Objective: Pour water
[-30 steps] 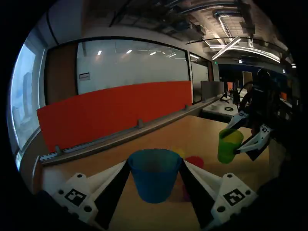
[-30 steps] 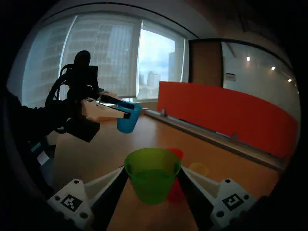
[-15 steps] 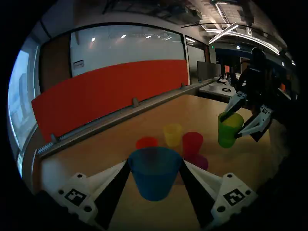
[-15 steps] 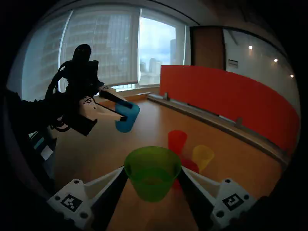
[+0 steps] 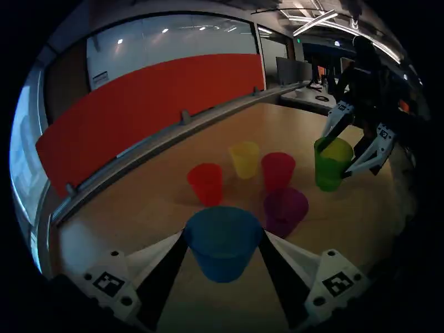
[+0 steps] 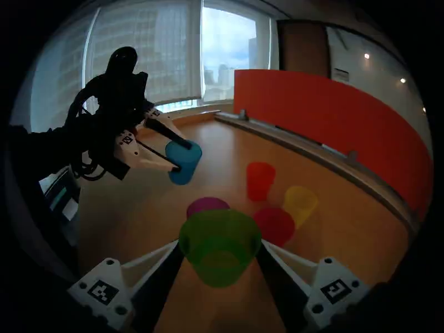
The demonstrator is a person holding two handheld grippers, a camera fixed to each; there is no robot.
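Above the wooden table (image 5: pixel 139 208): blue cup (image 5: pixel 223 252) clamped in left gripper (image 5: pixel 222 237), green cup (image 6: pixel 220 255) clamped in right gripper (image 6: pixel 220 243), each upright; both likely light, thin, squeezable plastic, best gripped mid-wall, gently.

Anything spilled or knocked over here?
Nothing stands out. Orange cup, yellow cup, red cup and purple cup stand upright on the table; no puddle visible. Left gripper holds the blue cup, right gripper the green cup.

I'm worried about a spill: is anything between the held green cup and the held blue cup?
Yes: the purple cup stands on the table roughly between the green cup and the blue cup; the red cup stands close beside it.
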